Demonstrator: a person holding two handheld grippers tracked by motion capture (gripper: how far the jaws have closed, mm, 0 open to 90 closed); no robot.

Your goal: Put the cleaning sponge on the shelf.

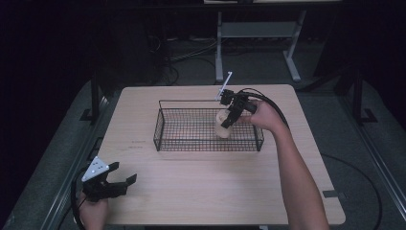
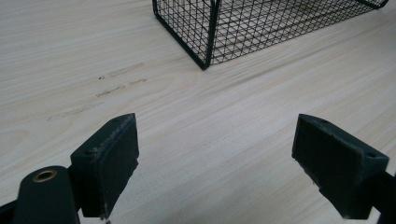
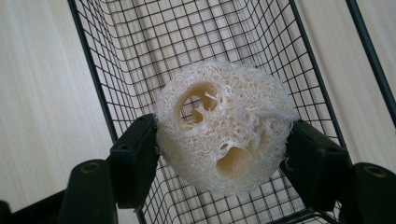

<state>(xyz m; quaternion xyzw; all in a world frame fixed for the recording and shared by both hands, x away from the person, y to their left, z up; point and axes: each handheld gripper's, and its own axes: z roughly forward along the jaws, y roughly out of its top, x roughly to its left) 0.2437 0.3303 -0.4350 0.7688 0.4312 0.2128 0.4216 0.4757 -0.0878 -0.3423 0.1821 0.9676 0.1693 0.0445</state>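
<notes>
We have the loofah slice (image 3: 223,128) pinched between the jaws of our right gripper (image 1: 229,115), one black pad pressed into each side of its rim. It hangs above the wire basket (image 1: 163,125), over the basket's right-hand part, and in the right gripper view the mesh floor shows behind it. We cannot tell whether its underside touches the mesh.

We judge the loofah to be very light, dry and springy: an open, fibrous web with large hollow channels through it. It should give a little under the pads without breaking, and its rough surface ought to resist slipping. Loose fibres stick out at its edge and could catch on the basket's wires. The rim is the sensible place to hold it, as we do now, across its width where the wall is thickest, not over the holes.

Our left gripper (image 1: 111,181) sits well away from the basket, near the table's (image 1: 201,191) near left corner. Its jaws are spread wide with nothing between them, pointed toward the basket's near left corner.
</notes>
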